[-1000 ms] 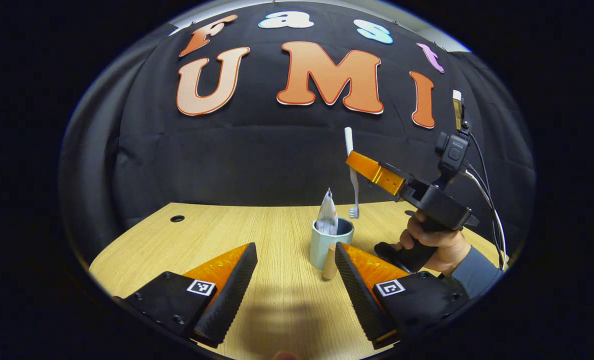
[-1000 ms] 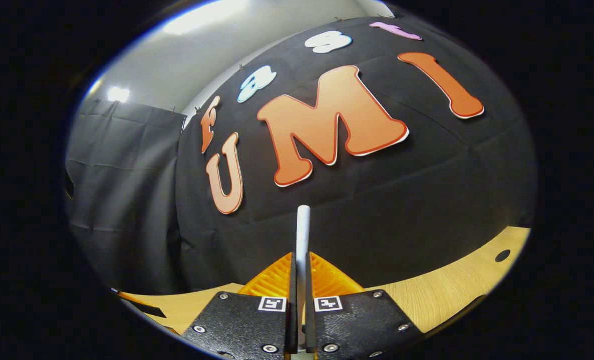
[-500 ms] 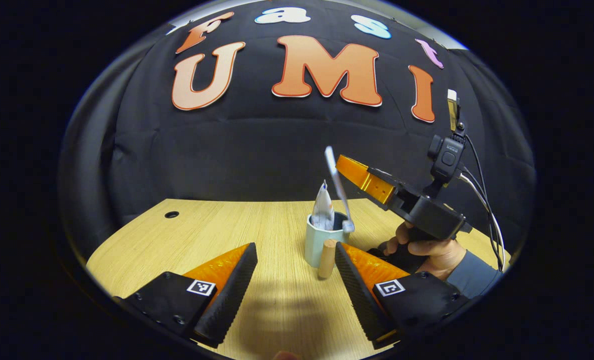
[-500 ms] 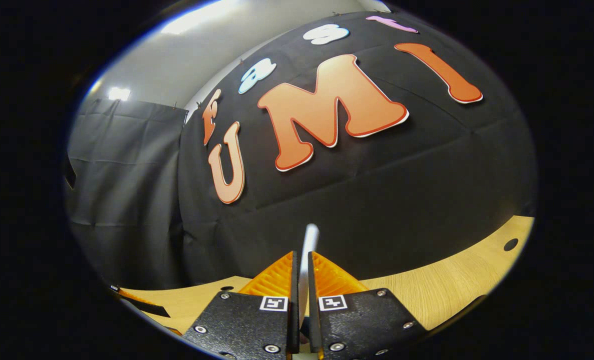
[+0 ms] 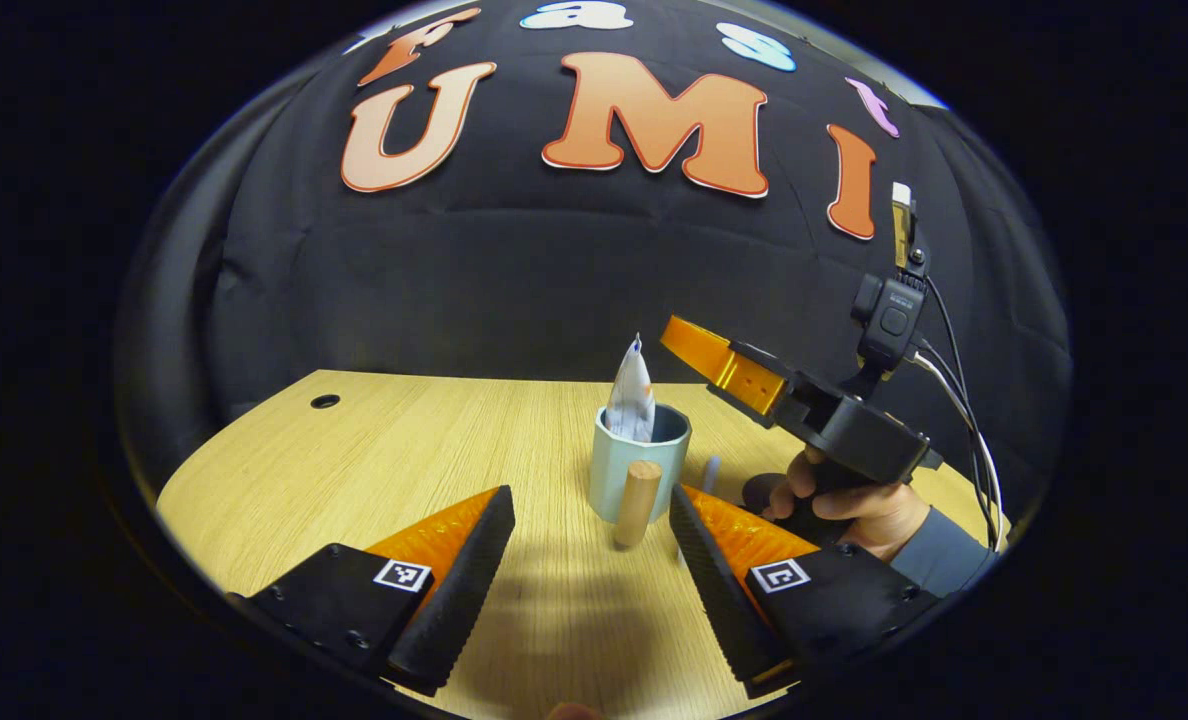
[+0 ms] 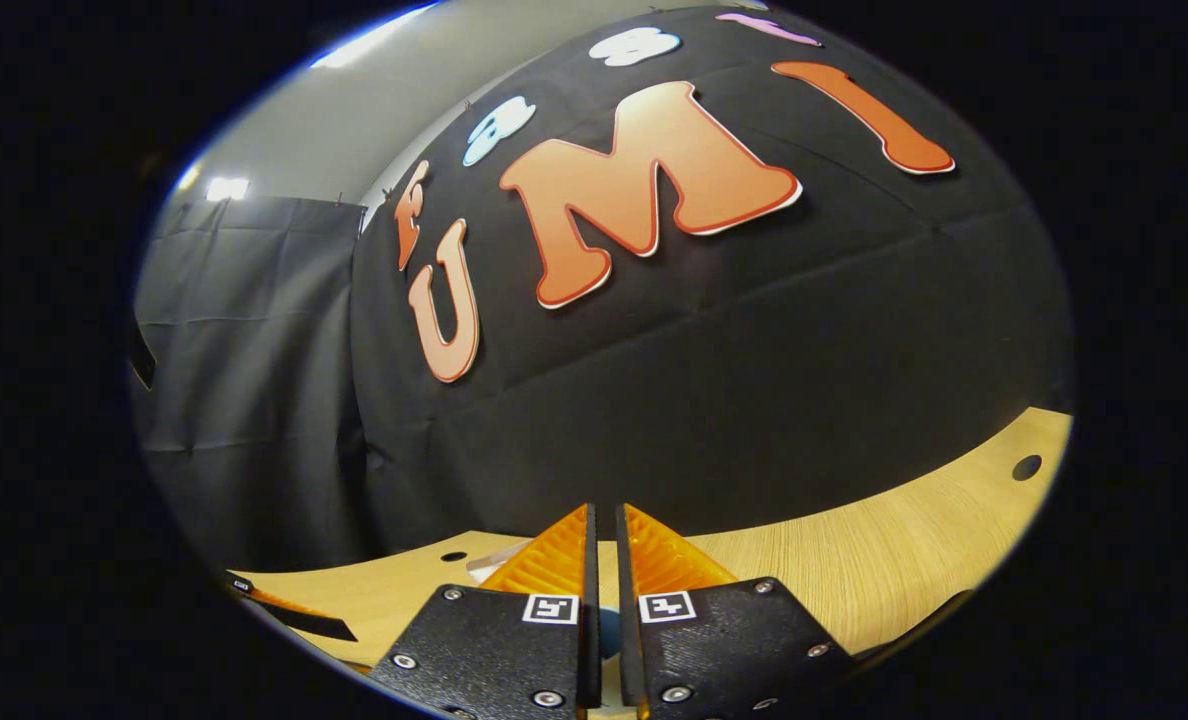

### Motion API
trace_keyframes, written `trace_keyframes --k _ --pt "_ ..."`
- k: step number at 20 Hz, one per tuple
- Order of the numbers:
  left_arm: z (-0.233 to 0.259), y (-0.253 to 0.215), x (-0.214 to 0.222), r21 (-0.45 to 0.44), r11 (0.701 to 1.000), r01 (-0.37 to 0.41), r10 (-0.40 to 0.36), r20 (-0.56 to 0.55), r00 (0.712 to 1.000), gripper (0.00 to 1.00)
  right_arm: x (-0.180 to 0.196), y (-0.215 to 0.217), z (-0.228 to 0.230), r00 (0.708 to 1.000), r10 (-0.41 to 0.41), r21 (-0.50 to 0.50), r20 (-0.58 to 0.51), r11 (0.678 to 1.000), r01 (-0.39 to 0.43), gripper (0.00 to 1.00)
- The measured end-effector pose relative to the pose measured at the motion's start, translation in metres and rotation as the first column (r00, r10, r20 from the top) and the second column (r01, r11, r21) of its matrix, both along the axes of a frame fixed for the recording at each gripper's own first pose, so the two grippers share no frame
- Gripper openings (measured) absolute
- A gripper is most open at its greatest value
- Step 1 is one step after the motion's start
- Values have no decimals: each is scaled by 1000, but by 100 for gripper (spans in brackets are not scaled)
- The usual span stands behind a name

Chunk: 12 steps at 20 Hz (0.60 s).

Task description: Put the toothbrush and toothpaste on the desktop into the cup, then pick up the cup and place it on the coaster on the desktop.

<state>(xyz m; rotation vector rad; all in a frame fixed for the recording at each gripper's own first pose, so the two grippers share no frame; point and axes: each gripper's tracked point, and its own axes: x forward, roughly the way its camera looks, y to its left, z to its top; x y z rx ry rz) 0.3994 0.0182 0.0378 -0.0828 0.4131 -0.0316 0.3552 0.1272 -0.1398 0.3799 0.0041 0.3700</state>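
Note:
A pale blue cup (image 5: 616,478) with a wooden handle (image 5: 637,502) stands on the wooden desk (image 5: 434,450). A toothpaste tube (image 5: 632,398) sticks upright out of it. My left gripper (image 5: 590,560) is open, low over the desk just in front of the cup, with the handle between its fingertips' lines but not touched. My right gripper (image 5: 696,348), held by a hand (image 5: 844,500), hangs tilted above the cup's right side. In the right gripper view my right gripper (image 6: 604,545) has a narrow gap and nothing in it. A pale sliver (image 5: 711,470) right of the cup may be the toothbrush.
A dark rounded shape (image 5: 757,490) lies on the desk under the hand; I cannot tell what it is. A cable hole (image 5: 325,401) sits at the desk's far left. Black cloth walls close off the back.
The white toothbrush slid down out of my right gripper's fingers and is gone from between them. The right gripper came lower over the cup. My left gripper stayed open.

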Motion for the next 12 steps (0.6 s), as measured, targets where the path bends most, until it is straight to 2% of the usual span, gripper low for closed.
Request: trace_keyframes --k 2,3,5,6,7,9,10,11,12 --pt "-1 -1 0 3 1000 4 -4 -8 1000 100 1 -17 3 1000 -24 -32 -16 999 24 7" --pt "-1 -2 1 4 1000 6 -6 -7 1000 100 1 -28 0 998 -43 -55 -47 998 41 11" --pt "0 -2 -1 8 1000 8 -8 -8 1000 100 -6 -47 -21 982 -79 -104 -170 993 61 17" --pt "1 -3 -2 10 1000 11 -10 -11 1000 100 -10 -59 -41 958 -103 -143 -267 987 66 20" --pt "1 -3 -3 11 1000 12 -12 -13 1000 100 -19 -69 -62 921 -114 -170 -374 984 53 26" --pt "6 -2 -8 9 1000 15 -15 -13 1000 100 -45 -82 -97 822 -112 -180 -559 984 11 34" --pt "10 -1 -11 8 1000 15 -15 -10 1000 100 -60 -85 -102 779 -112 -184 -617 983 -4 37" --pt "11 0 -13 7 1000 13 -13 -8 1000 100 -67 -87 -105 756 -119 -202 -643 979 -18 31" --pt "13 2 -16 4 1000 11 -11 -5 1000 100 -75 -92 -108 742 -149 -243 -654 970 -20 44"
